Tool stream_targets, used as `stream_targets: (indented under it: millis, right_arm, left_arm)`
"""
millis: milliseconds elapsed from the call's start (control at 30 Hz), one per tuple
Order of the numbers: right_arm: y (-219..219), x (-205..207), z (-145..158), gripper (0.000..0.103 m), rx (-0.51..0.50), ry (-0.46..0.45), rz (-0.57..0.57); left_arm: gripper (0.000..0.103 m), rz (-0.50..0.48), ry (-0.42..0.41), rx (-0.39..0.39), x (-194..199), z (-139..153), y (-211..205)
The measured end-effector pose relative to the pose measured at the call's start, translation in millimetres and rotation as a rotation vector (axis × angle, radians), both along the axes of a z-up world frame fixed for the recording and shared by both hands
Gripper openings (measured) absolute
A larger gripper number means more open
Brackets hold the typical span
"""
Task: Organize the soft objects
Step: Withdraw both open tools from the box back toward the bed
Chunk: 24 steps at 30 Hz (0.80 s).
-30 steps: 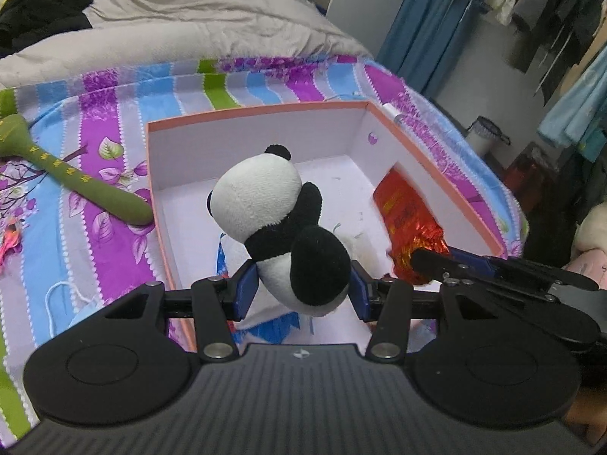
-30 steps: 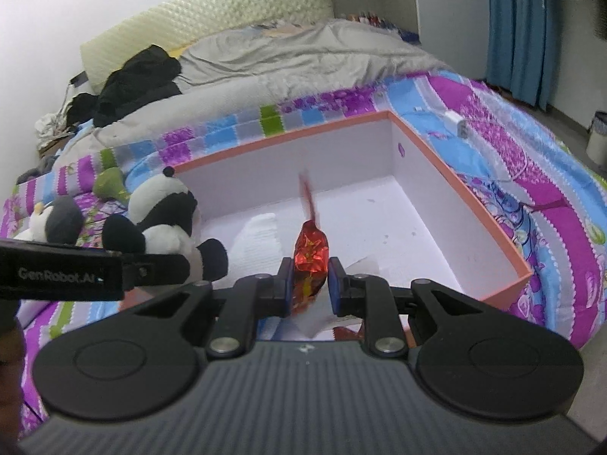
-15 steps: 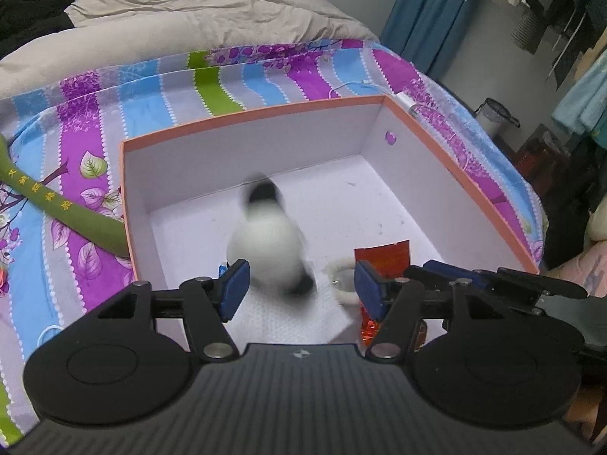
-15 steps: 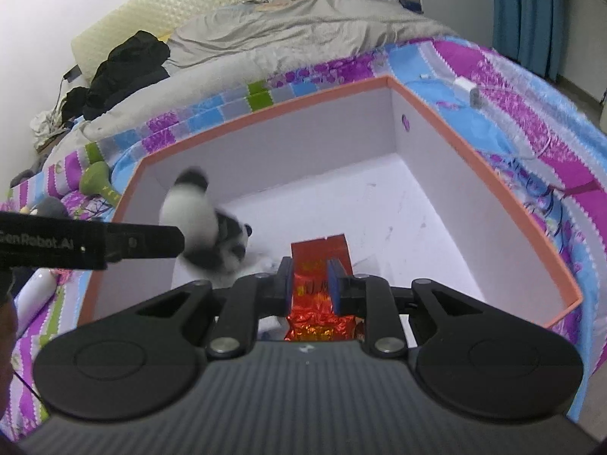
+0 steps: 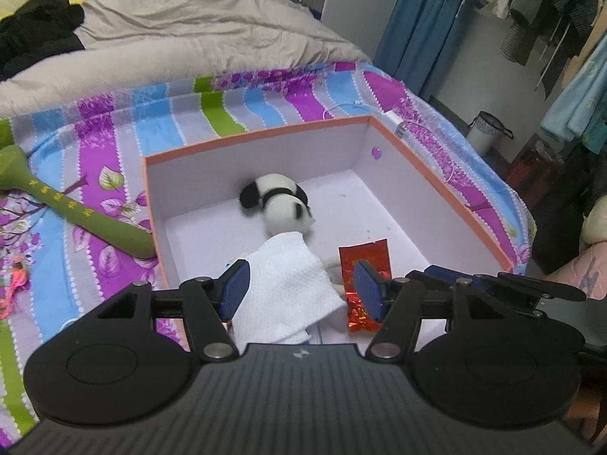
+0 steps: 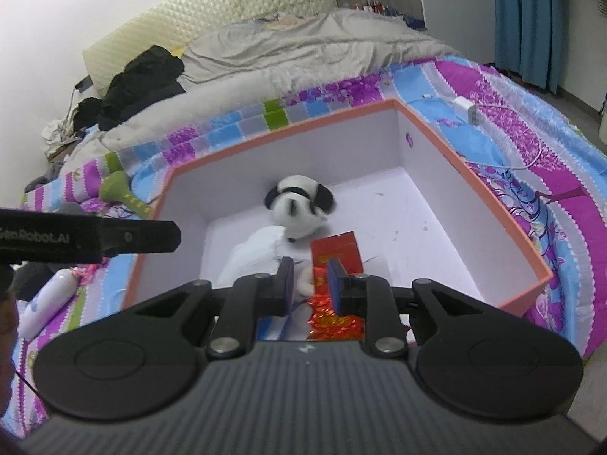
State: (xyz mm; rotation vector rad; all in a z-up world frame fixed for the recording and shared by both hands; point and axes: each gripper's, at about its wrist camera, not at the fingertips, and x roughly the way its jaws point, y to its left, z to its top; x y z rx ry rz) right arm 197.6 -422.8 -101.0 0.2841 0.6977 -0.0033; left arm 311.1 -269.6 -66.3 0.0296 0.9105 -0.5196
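Note:
A plush panda (image 5: pixel 279 204) lies inside the orange-rimmed white box (image 5: pixel 265 134), near its back wall; it also shows in the right wrist view (image 6: pixel 299 208). A white cloth (image 5: pixel 292 288) and a red foil packet (image 5: pixel 364 273) lie on the box floor at the front. My left gripper (image 5: pixel 299 292) is open and empty above the cloth. My right gripper (image 6: pixel 311 284) is open a little over the red packet (image 6: pixel 335 256), not holding it.
The box (image 6: pixel 474 163) sits on a striped purple and blue bedspread (image 5: pixel 95 140). A green plush stick (image 5: pixel 76 208) lies left of the box. A white charger with cable (image 6: pixel 468 110) lies behind the box's right corner. Grey duvet and black clothes lie farther back.
My left gripper opened and the panda dropped into the box. My right gripper let go of the red packet, which now lies on the box floor.

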Motion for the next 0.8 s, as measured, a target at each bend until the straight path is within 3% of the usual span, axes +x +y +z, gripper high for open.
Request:
stream_targets:
  millis: [367,800]
  right_arm:
    - [33.5,-57.7,38.5,0.024,-0.026,-0.086,0.034]
    - [79.3,-123.2,50.0,0.024,-0.021,-0.098,0.076]
  left_arm:
    - [0.067,0.005,-0.081,-0.033,-69.7,46.5,29.2]
    - [0.067,0.032,-0.167,-0.039,-152.9,84.7,80.4]
